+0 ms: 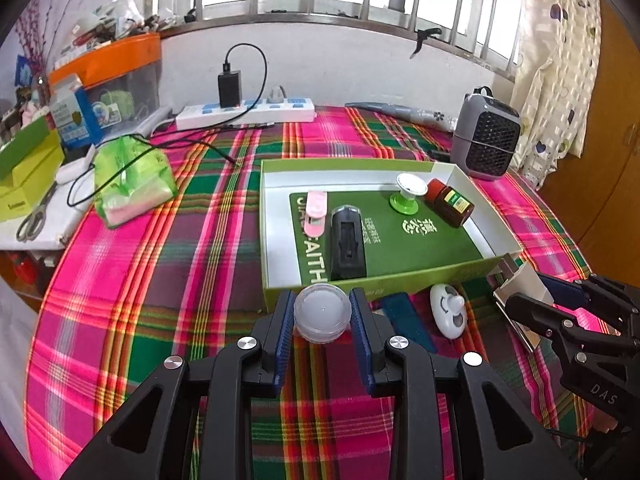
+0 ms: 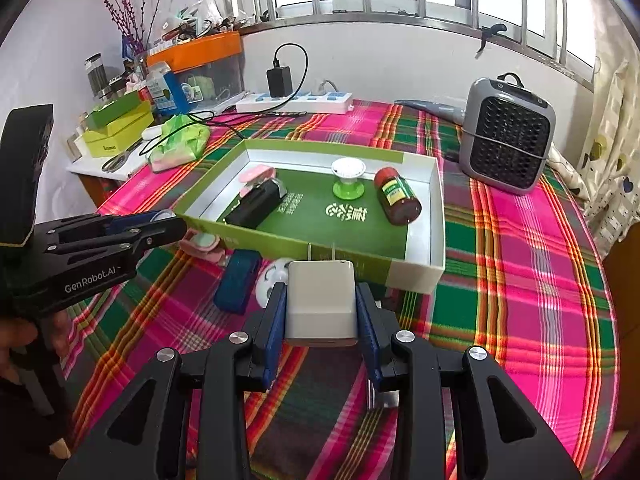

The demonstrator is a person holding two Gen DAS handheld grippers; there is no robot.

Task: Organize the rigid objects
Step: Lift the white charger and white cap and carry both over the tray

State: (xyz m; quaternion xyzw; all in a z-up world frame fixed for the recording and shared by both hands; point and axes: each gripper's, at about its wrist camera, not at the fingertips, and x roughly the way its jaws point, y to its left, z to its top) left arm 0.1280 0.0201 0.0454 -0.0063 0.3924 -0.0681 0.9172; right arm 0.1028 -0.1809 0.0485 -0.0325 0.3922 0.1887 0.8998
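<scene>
My left gripper [image 1: 322, 316] is shut on a small clear round jar [image 1: 322, 312] with a white inside, held above the plaid cloth just in front of the green box [image 1: 360, 286]. My right gripper [image 2: 321, 308] is shut on a white plug charger [image 2: 321, 300], prongs pointing away, near the box's front wall [image 2: 348, 258]. Inside the box lie a black rectangular case [image 1: 347, 242], a pink clip [image 1: 316, 212], a green-and-white knob [image 1: 406, 196] and a brown bottle [image 1: 450, 202] on its side. On the cloth in front rest a dark blue case [image 2: 237, 280] and a white round gadget [image 2: 272, 278].
A grey fan heater [image 2: 506, 136] stands at the back right. A white power strip [image 2: 294, 102] with a black charger sits by the wall. A green bag [image 1: 132, 182], scissors [image 1: 34, 220], yellow-green boxes and an orange-lidded bin crowd the left. A pink clip-like item [image 2: 200, 245] lies under the left gripper.
</scene>
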